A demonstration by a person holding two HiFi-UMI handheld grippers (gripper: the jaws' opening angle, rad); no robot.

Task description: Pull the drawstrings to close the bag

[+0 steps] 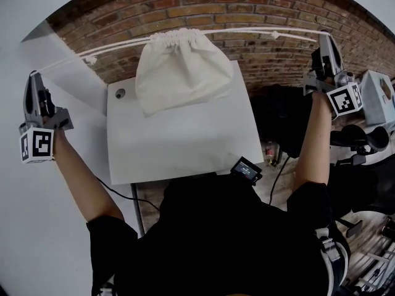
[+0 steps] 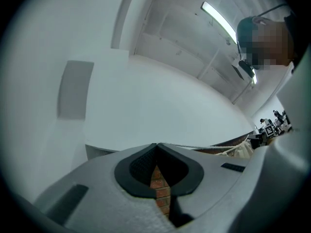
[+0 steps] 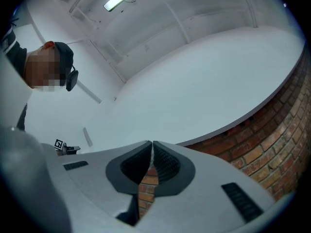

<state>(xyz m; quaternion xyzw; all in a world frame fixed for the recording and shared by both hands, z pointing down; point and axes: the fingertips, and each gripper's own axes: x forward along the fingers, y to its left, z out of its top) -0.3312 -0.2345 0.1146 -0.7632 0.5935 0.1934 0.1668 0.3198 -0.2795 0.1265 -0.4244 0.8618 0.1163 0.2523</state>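
A cream cloth bag [image 1: 182, 73] hangs over the white table [image 1: 185, 147], its mouth gathered tight at the top. One white drawstring [image 1: 92, 58] runs taut to the left, up to my left gripper [image 1: 33, 74], which is shut on its end. The other drawstring [image 1: 274, 34] stretches right to my right gripper [image 1: 325, 36], also shut on it. In the left gripper view the jaws [image 2: 156, 144] are closed, and the string [image 2: 204, 148] leads off to the bag [image 2: 240, 150]. In the right gripper view the gripper [image 3: 151, 142] is closed too, with a thin pale line between the pads.
A brick wall [image 1: 247, 5] stands behind the table and a white wall [image 1: 37, 227] is on the left. A black device [image 1: 247, 169] sits at the table's front corner. Office chairs [image 1: 364, 140] and a pale box [image 1: 378, 97] crowd the right side.
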